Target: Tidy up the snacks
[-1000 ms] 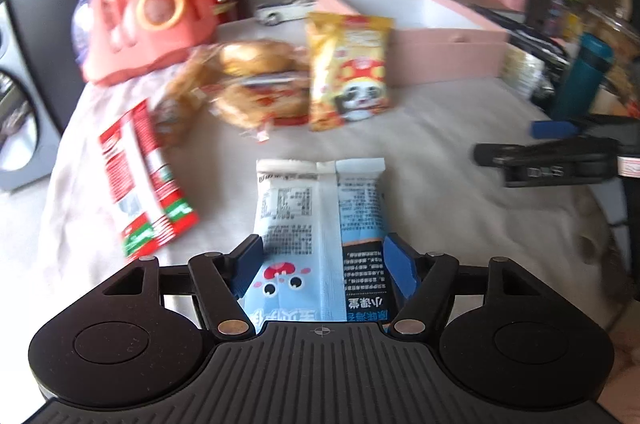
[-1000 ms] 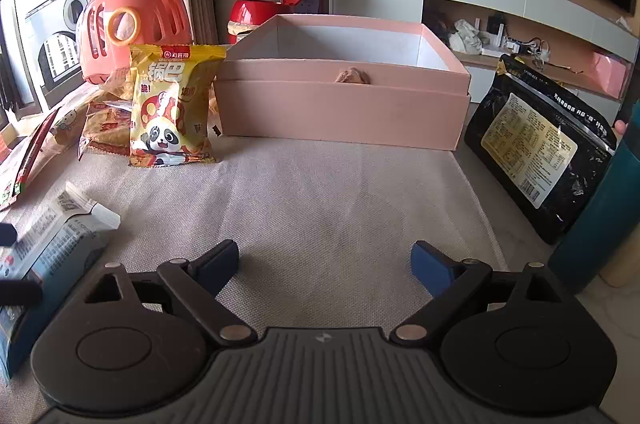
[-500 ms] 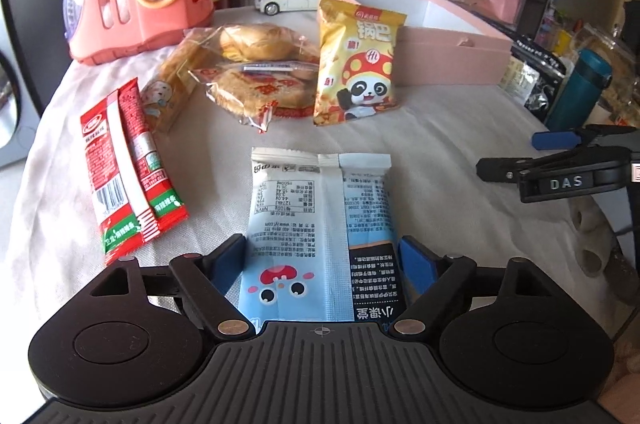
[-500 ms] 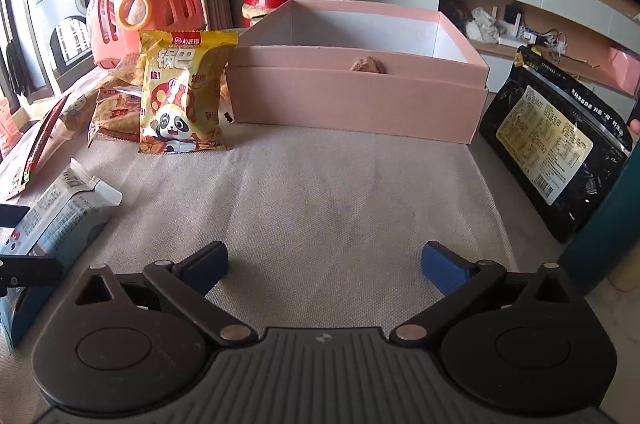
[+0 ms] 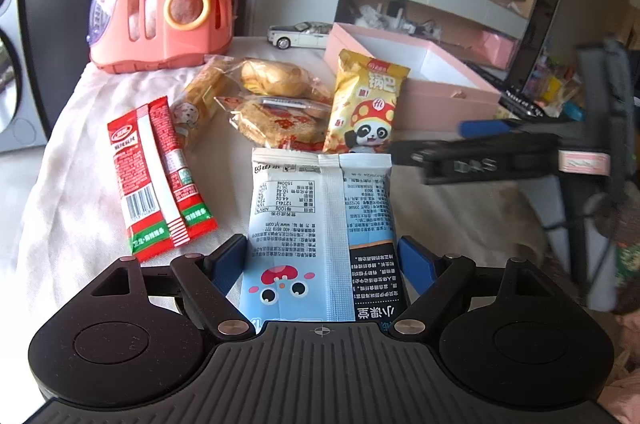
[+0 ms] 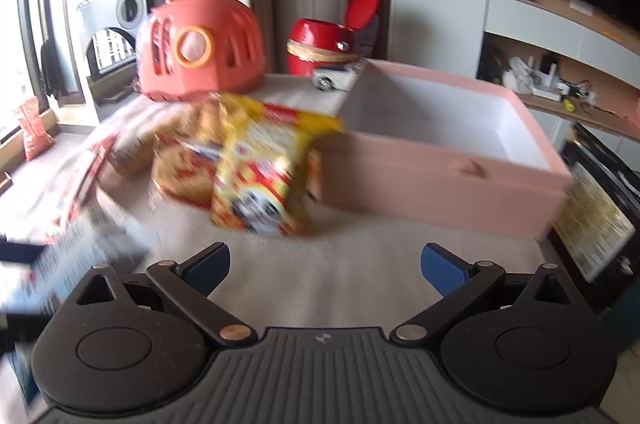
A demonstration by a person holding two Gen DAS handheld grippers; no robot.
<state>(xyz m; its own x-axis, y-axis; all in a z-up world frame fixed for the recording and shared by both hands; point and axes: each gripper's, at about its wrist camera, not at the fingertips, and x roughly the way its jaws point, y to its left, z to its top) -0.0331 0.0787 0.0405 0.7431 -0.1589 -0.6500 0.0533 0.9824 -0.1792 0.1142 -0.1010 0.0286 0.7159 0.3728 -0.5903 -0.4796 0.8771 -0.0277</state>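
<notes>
My left tongs (image 5: 322,258) stand spread, having just widened, around the blue packet (image 5: 320,228) lying lengthwise away from me on the cloth; my right tongs (image 6: 325,264), empty and wide, have swung toward the yellow bag (image 6: 264,176).

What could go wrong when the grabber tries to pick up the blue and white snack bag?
1. The blue and white snack bag lies between the open left gripper; its flat, slick wrapper might slip or crumple when squeezed.
2. The yellow panda snack bag stands upright against the pink cardboard box; the right gripper nearby could topple it.
</notes>
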